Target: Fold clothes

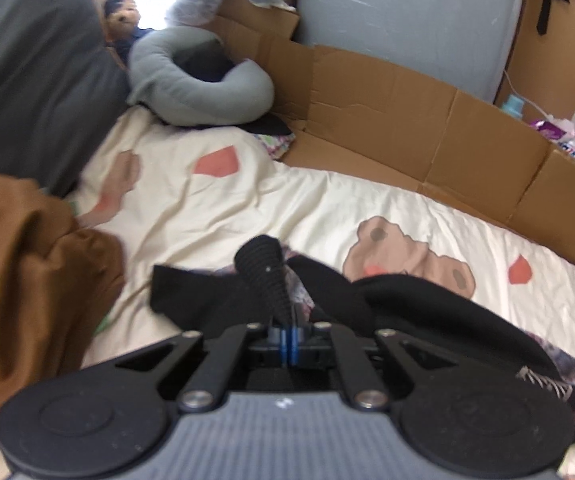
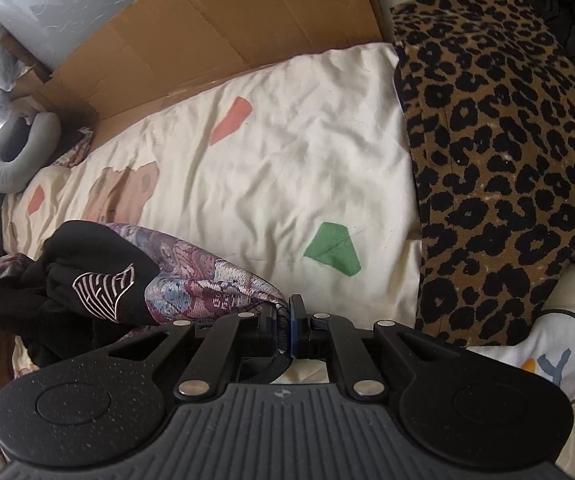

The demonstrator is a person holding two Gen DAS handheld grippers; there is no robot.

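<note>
A black garment (image 1: 387, 300) with a purple patterned lining lies bunched on the cream bedspread (image 1: 215, 216). In the left wrist view my left gripper (image 1: 289, 338) is shut on the garment's black ribbed cuff (image 1: 261, 268), which sticks up from between the pads. In the right wrist view the same black garment (image 2: 83, 264), with a white line logo, hangs to the left. Its patterned lining (image 2: 203, 280) runs into my right gripper (image 2: 285, 330), which is shut on that fabric edge.
A brown garment (image 1: 27, 280) is heaped at the left. Flattened cardboard (image 1: 407, 128) lines the bed's far side, with a grey curved pillow (image 1: 191, 84) and a dark pillow (image 1: 27, 72) at the head. A leopard-print blanket (image 2: 499, 160) covers the bed's right end.
</note>
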